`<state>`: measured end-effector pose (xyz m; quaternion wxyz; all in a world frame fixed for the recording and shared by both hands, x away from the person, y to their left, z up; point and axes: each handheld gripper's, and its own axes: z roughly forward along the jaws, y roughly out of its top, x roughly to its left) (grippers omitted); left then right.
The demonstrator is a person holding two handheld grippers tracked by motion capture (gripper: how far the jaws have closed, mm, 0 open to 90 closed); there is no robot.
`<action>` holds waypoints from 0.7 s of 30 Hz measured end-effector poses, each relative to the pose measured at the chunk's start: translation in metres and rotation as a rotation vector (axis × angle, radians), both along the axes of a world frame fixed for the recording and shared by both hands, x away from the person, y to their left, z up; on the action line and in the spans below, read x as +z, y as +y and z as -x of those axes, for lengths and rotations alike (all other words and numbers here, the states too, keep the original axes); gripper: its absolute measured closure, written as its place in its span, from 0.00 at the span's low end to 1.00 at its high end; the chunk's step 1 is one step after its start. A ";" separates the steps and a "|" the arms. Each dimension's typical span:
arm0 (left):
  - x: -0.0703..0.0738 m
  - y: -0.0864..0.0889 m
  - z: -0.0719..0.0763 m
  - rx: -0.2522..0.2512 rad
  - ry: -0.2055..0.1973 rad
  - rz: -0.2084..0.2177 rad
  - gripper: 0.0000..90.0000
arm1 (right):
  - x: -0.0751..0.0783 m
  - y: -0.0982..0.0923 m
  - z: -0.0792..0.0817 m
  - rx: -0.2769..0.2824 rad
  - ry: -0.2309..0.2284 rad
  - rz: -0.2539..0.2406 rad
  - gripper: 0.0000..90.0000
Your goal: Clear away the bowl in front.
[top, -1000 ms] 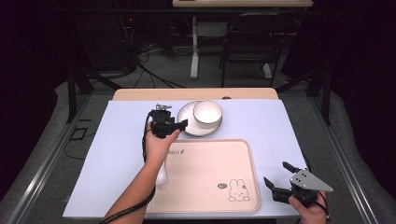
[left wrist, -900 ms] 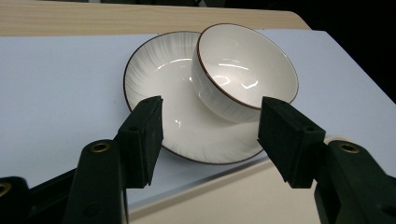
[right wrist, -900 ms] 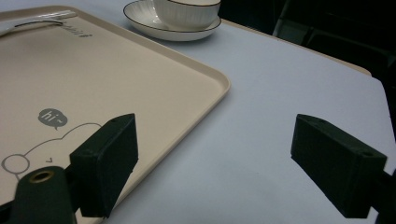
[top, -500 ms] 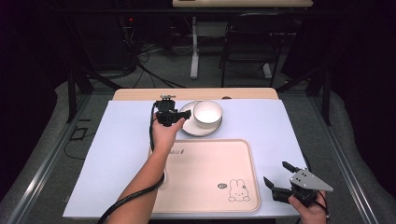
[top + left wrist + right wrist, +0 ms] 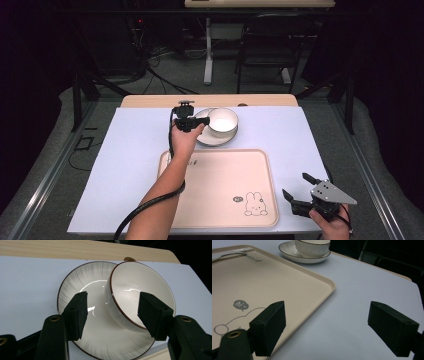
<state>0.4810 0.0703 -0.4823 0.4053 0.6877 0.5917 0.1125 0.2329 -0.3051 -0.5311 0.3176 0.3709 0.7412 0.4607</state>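
Left gripper [image 5: 200, 121] moved toward bowl [image 5: 223, 121] on plate [image 5: 212, 139] at tray's [image 5: 220, 220] twelve o'clock, jaws apart astride rim, right gripper [image 5: 296, 186] parted at four o'clock.

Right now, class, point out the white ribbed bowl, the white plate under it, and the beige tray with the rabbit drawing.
White ribbed bowl [image 5: 140, 290]: left gripper view, inside bottom.
White plate [image 5: 82, 280]: left gripper view, ribbed rim.
Beige tray [image 5: 225, 180]: high view, bare middle.
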 end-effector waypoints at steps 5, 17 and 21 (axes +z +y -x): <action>-0.008 -0.010 -0.008 -0.001 0.020 -0.007 0.47 | 0.000 0.000 0.000 0.002 0.000 -0.002 0.16; -0.028 -0.026 -0.022 0.001 0.074 -0.029 0.55 | 0.000 0.000 0.000 0.004 -0.001 -0.007 0.16; -0.032 -0.030 -0.026 0.004 0.085 -0.037 0.58 | 0.000 -0.001 0.000 0.003 0.000 -0.008 0.16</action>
